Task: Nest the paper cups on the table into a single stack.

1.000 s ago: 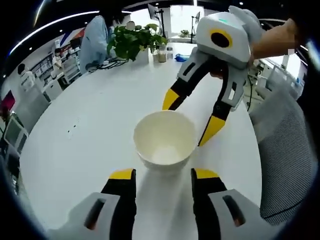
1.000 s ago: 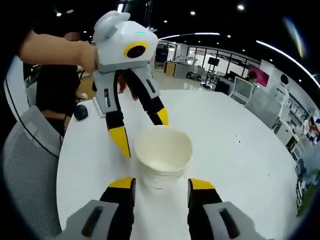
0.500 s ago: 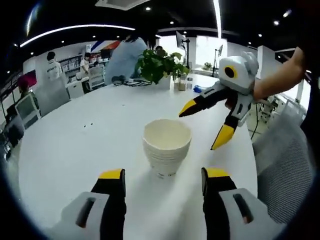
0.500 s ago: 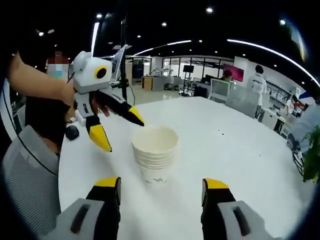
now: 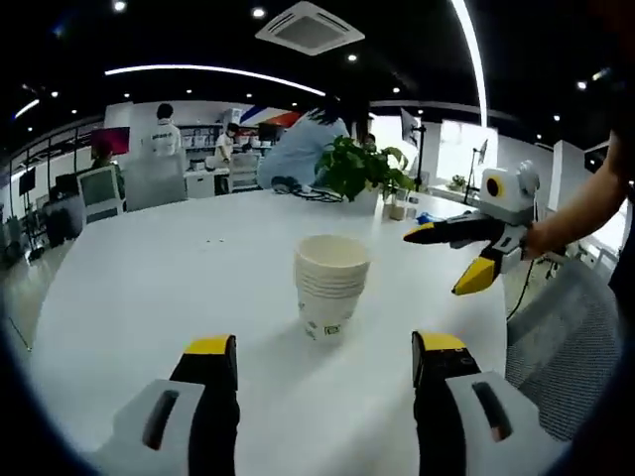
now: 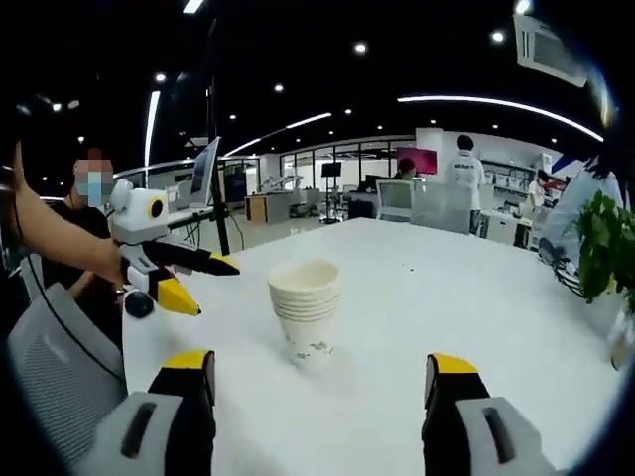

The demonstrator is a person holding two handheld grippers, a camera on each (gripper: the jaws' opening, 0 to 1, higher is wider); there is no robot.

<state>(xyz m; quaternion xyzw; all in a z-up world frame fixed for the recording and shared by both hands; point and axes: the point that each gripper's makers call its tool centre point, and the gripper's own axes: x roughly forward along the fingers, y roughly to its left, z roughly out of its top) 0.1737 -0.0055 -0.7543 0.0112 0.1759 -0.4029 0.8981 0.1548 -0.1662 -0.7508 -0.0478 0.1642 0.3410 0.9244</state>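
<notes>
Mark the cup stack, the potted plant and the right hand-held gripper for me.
cup stack point(image 5: 330, 288), left gripper view, on the side wall
potted plant point(image 5: 359, 169), left gripper view, on the leaves
right hand-held gripper point(image 5: 454, 256), left gripper view, midway between its yellow tips

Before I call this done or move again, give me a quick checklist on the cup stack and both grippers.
1. Cups nested into one stack: ok, several rims sit one inside another.
2. Stack upright on the table: ok in both views.
3. Left gripper apart from the stack: ok, open, jaws short of it.
4. Right gripper apart from the stack: ok, open, nothing between its jaws.
5. Loose cups left elsewhere on the table: cannot tell; none on the part in view, but the plant end is cluttered.
6. Cups fully seated: cannot tell.
</notes>
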